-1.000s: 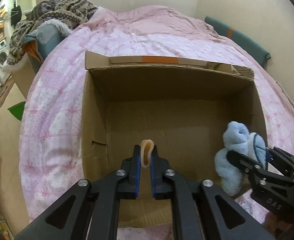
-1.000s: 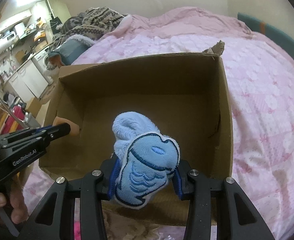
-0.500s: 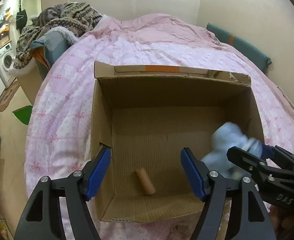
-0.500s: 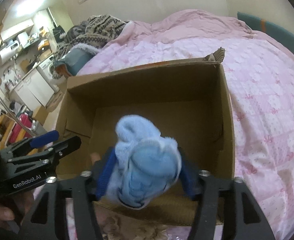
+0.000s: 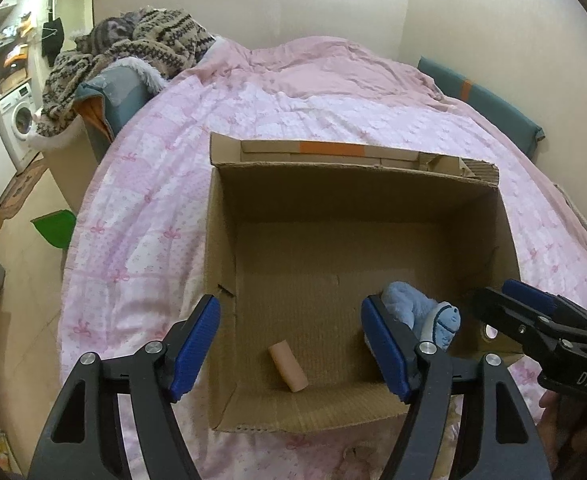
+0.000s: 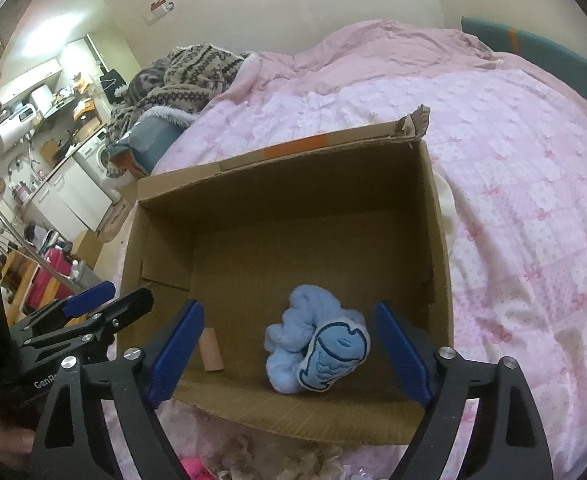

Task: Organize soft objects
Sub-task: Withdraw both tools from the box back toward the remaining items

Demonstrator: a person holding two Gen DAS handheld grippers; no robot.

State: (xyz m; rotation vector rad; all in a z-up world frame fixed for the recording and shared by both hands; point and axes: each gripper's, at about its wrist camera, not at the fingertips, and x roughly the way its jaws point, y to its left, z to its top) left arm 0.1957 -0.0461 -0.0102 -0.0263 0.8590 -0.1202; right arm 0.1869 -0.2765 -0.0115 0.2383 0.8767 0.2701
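My left gripper (image 5: pixel 289 350) hangs over the near left part of the box (image 5: pixel 373 196), jaws spread, nothing between the pads. The tan roll (image 5: pixel 287 367) lies on the box floor below it, near the front wall, touching neither pad. My right gripper (image 6: pixel 291 354) hangs over the near right part of the box (image 6: pixel 277 184); its jaws are opening, and the blue plush (image 6: pixel 317 350) sits on the box floor between them, clear of both pads. The plush lies to the right of the roll (image 6: pixel 211 350), apart from it. The box rests on the pink quilt (image 5: pixel 273 108). A patterned blanket (image 5: pixel 141 48) is heaped at the bed's far left corner.
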